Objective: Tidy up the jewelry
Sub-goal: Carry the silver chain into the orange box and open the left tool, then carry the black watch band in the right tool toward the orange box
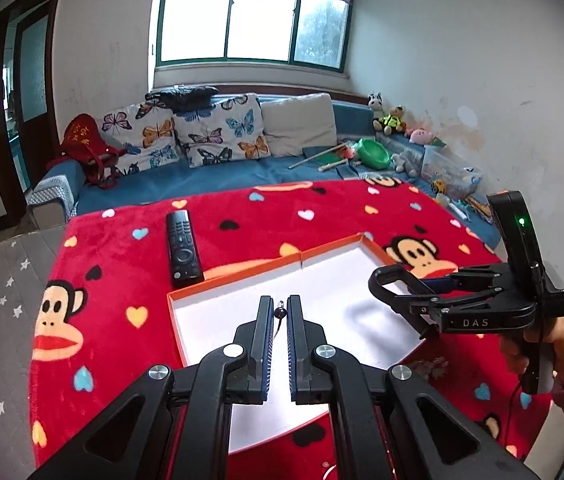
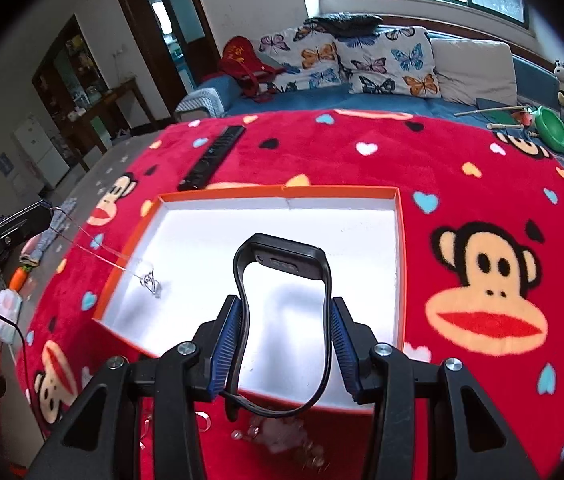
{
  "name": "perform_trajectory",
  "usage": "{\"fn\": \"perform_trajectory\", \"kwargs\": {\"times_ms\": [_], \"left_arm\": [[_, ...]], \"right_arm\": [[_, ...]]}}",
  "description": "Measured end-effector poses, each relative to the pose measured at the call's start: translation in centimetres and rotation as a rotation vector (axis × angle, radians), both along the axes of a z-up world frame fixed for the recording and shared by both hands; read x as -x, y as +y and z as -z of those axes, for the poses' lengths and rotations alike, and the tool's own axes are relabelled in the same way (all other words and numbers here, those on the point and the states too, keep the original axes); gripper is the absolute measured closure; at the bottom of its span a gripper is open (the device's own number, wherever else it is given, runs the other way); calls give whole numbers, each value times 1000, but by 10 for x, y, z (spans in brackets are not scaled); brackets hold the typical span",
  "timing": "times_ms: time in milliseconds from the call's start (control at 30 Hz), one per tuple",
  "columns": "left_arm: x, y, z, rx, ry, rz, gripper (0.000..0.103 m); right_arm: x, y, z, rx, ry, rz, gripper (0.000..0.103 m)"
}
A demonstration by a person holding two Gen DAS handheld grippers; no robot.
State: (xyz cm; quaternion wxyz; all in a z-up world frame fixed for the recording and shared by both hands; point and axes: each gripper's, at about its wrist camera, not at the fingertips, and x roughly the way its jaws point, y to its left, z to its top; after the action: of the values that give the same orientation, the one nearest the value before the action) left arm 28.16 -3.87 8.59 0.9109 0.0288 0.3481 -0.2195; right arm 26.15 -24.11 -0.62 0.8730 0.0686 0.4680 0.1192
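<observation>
Red monkey-print blanket (image 2: pixel 442 152) over the table, carrying a shallow orange-rimmed white tray (image 2: pixel 400 240), remote (image 1: pixel 181 246) beside its far-left corner. Mid-transfer by the look of it: left gripper (image 1: pixel 280 312) pinched nearly closed on a thin necklace (image 2: pixel 149 278) whose pendant hangs over the tray's left edge, right gripper (image 2: pixel 282 336) part-open around a black wristband (image 2: pixel 282 260) above the tray's near edge. Next, probably lowering both past the low rim and letting go well apart on the bare white floor, chain kept off the edge.
</observation>
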Motion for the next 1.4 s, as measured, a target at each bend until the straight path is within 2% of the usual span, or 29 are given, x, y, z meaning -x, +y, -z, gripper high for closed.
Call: {"fn": "perform_trajectory", "kwargs": {"times_ms": [200,433,567,700,833,867,933,1000,1033,1133,1400], "left_arm": [[-6,-2,37,-36,56,2,97],[-18,2,90,-84,168,-14,97],[-22,-3,116,-134,216,-5,97],[-27,-6,131,-161,239,-13,96],[-34,-8,136,-134,258,-11,95],[-36,-9,135,-124,266,-9,94],[-40,-12,135,-116,274,-10,85],[-44,-15,134,-110,264,-19,59],[-46,-15,132,-105,258,-24,54],[-51,-17,131,-91,248,-29,53],[-72,-34,144,-175,229,-57,54]], "right_arm": [[-7,-5,19,30,43,29,54],[-13,-8,36,96,88,55,54],[-12,-7,37,126,81,52,53],[-11,-4,36,137,69,43,44],[-11,-4,36,145,60,41,43],[-11,-4,35,146,58,40,42],[-10,-3,34,146,52,39,41],[-9,-3,32,145,44,40,41],[-8,-4,31,143,42,39,41],[-7,-4,30,142,36,38,41],[-5,-3,27,133,23,32,41]]}}
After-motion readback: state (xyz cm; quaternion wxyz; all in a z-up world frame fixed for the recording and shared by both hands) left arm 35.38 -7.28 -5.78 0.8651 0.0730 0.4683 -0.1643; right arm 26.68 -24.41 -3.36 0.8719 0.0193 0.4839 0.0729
